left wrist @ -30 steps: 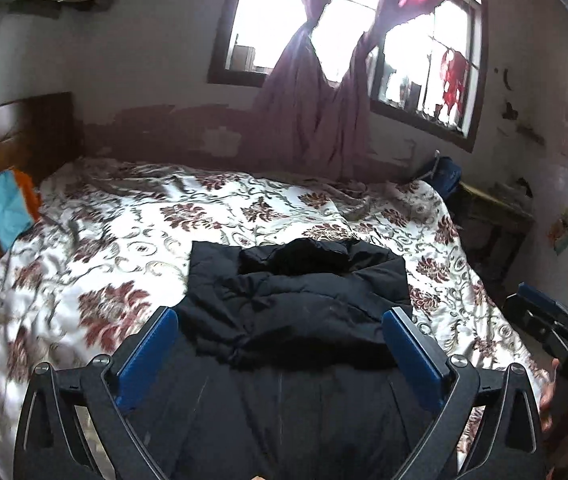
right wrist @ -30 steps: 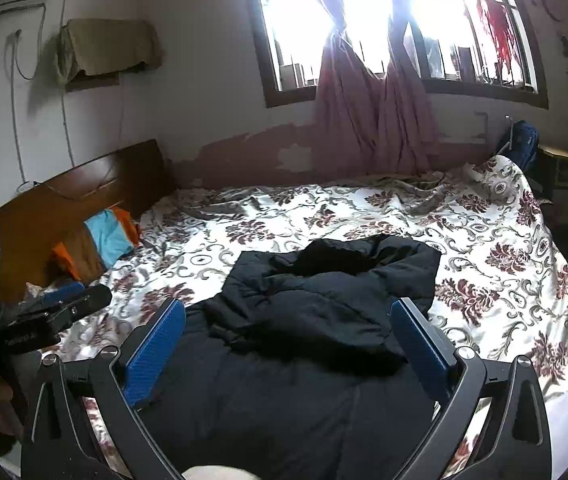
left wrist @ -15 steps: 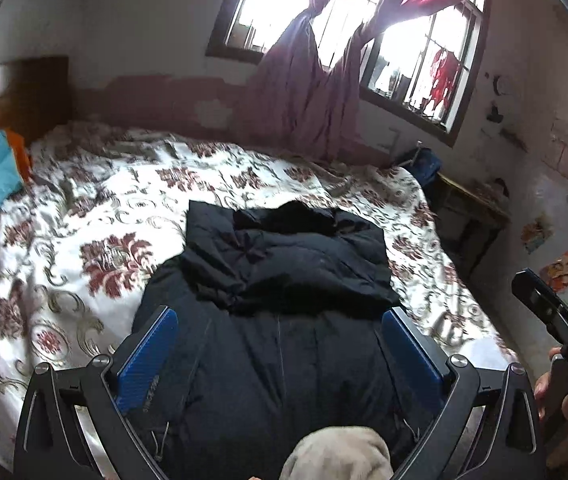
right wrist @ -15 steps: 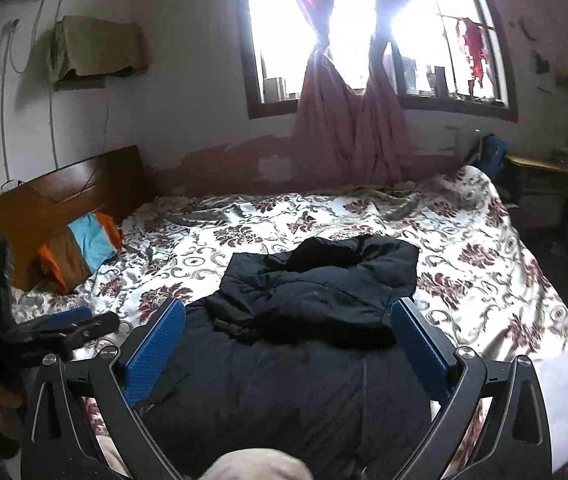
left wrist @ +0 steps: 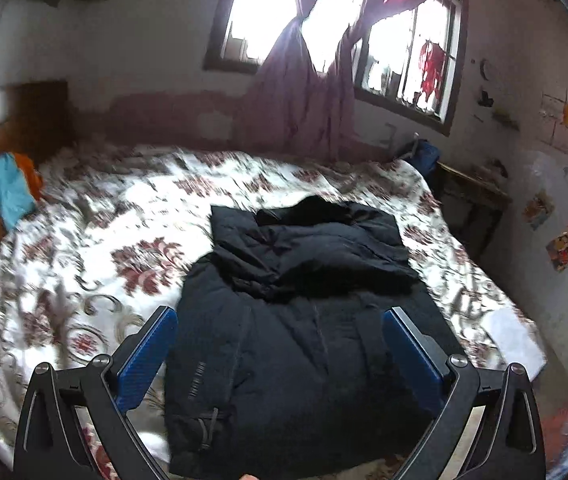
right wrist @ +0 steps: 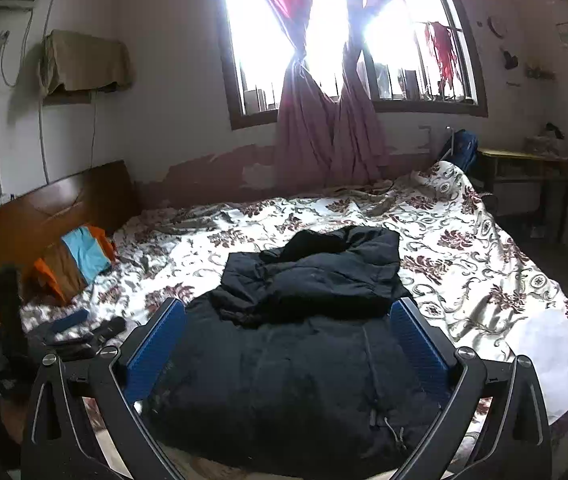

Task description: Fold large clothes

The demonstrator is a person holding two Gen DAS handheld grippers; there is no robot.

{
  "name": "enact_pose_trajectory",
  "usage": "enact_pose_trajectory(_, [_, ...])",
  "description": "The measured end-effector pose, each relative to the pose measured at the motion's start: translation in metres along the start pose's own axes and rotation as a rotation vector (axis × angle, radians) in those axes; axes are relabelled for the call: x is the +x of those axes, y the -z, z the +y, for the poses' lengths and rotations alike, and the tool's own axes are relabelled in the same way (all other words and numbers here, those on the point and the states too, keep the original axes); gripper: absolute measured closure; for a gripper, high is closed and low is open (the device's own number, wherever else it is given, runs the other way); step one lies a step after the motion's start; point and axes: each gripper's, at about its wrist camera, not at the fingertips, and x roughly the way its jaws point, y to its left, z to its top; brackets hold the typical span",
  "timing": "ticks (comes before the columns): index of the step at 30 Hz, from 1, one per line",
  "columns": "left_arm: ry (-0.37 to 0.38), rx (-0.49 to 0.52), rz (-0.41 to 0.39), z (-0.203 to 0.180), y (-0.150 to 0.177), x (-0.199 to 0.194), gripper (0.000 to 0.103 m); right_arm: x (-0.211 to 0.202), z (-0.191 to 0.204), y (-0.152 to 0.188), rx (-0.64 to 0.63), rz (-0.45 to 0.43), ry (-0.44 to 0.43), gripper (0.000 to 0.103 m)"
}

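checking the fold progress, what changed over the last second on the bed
Both open grippers, left gripper and right gripper, pulled back and up from the black puffer coat, so more of it shows. Nothing was gripped or released. The coat stays half folded on the floral bedspread.

Jacket (left wrist: 304, 344) hem cut off at btm edge (bedspread (left wrist: 95, 240) motion-blurred)

The jacket (right wrist: 304, 344) is laid on the bed (right wrist: 464, 248), near its front edge, with its upper part folded over onto the lower part; the headboard (right wrist: 43, 216) is set at the left, with pillows (right wrist: 75, 260) against it; the window (right wrist: 348, 40) is placed behind the bed, curtains (right wrist: 324, 132) hung before it; a desk (right wrist: 524, 168) is stood at the right, beyond the bed's far corner.
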Motion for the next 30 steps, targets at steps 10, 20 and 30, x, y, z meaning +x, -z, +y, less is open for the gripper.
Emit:
enact_pose_trajectory(10, [-0.068,0.002,0.001,-0.018,0.048,-0.016,0.0,0.021,-0.055,0.056,-0.053,0.087,-0.042,0.002])
enact_pose_trajectory(20, [-0.07,0.071,0.109,-0.022,0.133,-0.01,0.0,0.039,-0.055,0.127,-0.275,0.267,-0.032,0.002])
enact_pose_trajectory(30, [-0.142,0.239,0.42,-0.042,0.172,0.052,0.0,0.099,-0.05,0.177,-0.376,0.609,0.112,0.002])
